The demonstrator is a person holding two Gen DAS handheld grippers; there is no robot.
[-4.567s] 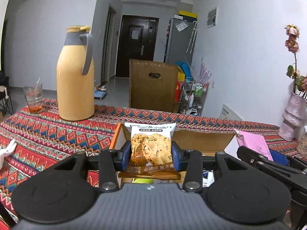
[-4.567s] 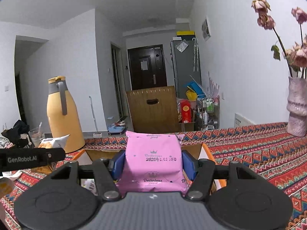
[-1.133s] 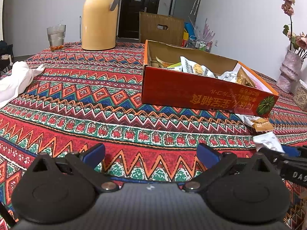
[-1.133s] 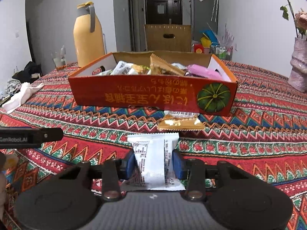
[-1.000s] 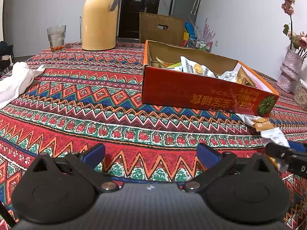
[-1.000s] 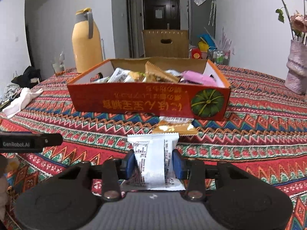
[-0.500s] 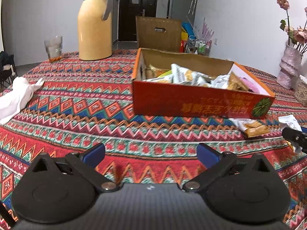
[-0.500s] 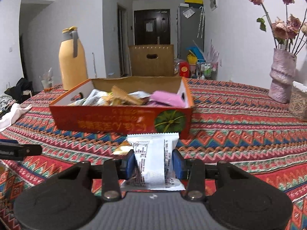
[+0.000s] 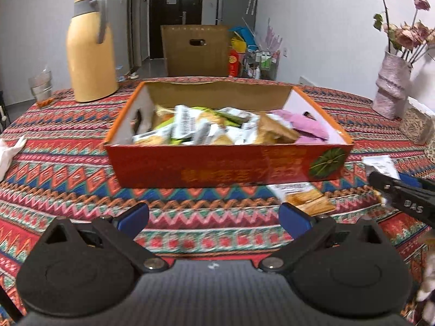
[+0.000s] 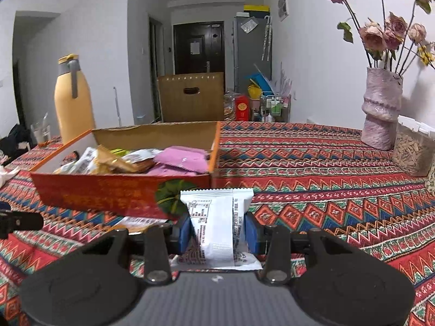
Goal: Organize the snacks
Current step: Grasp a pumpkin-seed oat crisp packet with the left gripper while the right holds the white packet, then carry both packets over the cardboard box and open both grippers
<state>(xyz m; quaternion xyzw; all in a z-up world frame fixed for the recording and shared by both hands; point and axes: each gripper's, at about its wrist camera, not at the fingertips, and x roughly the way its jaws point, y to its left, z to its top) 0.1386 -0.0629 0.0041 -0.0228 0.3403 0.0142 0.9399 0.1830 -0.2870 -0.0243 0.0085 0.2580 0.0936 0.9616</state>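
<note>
Snack box nearly full, a couple of packets to go

Left view: left tool (image 9: 214,218) wide, empty; box (image 9: 225,163) piled, one orange packet (image 9: 305,197) on the worktop beside it. Right view: right tool (image 10: 217,233) grips a white packet (image 10: 216,225) before the box.

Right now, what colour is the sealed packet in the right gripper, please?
White with black print, the sealed snack packet shows best in the right wrist view.

We see our left gripper (image 9: 213,218) as a ribbed dark-grey body with two round black discs, silver screws at the linkage pivots, black arms and blue pads (image 9: 132,218). Our right gripper (image 10: 216,229) looks alike, its neighbour's bar bearing white lettering.
</note>
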